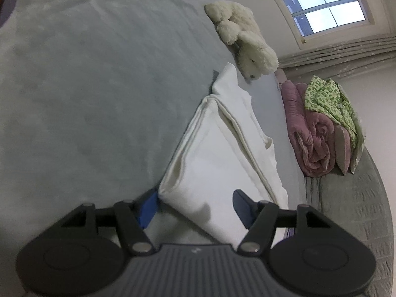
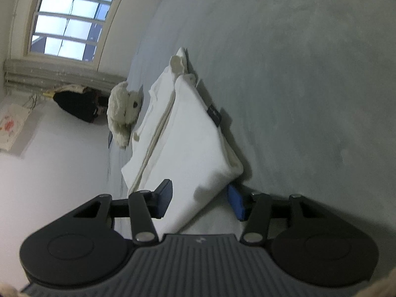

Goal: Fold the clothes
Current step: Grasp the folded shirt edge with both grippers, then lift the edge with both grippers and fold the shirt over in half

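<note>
A white garment, folded into thick layers, lies on the grey bed cover. In the left wrist view its near corner sits between my left gripper's blue pads, and the jaws stand wide apart, open. In the right wrist view the same garment shows a small dark label on its right edge. Another of its near corners reaches in between the blue pads of my right gripper, which is also open. Neither gripper pinches the cloth.
A cream plush toy lies just beyond the garment by the wall. A rolled pink quilt with a green patterned cloth on top sits at the bed's right edge. A window and a dark bag are behind.
</note>
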The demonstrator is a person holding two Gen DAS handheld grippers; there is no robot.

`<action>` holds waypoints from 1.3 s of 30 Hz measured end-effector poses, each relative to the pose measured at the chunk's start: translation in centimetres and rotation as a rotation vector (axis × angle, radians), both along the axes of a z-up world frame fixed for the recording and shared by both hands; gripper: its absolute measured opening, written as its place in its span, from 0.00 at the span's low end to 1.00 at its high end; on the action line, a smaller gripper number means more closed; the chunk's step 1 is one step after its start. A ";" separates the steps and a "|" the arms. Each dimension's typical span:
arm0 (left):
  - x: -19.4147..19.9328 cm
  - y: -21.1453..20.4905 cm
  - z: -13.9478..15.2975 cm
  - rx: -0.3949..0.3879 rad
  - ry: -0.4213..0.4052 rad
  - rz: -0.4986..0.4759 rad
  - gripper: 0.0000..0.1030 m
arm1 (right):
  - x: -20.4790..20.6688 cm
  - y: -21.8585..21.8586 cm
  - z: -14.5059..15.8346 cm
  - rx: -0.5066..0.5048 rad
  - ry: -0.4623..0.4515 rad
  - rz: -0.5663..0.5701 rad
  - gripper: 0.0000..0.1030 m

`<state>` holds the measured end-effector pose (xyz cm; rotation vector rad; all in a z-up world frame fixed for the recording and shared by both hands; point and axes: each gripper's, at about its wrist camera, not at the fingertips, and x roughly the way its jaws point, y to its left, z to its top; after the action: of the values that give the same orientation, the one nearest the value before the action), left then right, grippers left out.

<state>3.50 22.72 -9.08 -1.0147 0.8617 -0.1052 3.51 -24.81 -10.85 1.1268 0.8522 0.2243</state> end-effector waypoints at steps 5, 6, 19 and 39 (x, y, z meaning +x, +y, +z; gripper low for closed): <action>0.7 0.1 -0.3 -0.032 0.000 0.003 0.64 | 0.5 -0.2 -0.1 0.002 0.001 -0.018 0.51; 0.9 0.1 -0.4 -0.040 -0.001 0.008 0.63 | 0.7 -0.1 -0.1 -0.001 -0.001 -0.019 0.51; 0.8 -0.2 -0.6 -0.035 0.016 0.088 0.09 | 1.7 0.4 -0.5 -0.052 -0.005 0.009 0.11; -7.2 -0.3 3.1 -0.109 -0.060 0.022 0.08 | -4.1 -2.6 2.9 0.077 -0.071 0.075 0.08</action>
<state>-3.74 22.39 -5.93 -1.1179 0.7960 -0.1647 -0.61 -27.37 -7.95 1.1528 0.8293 0.3605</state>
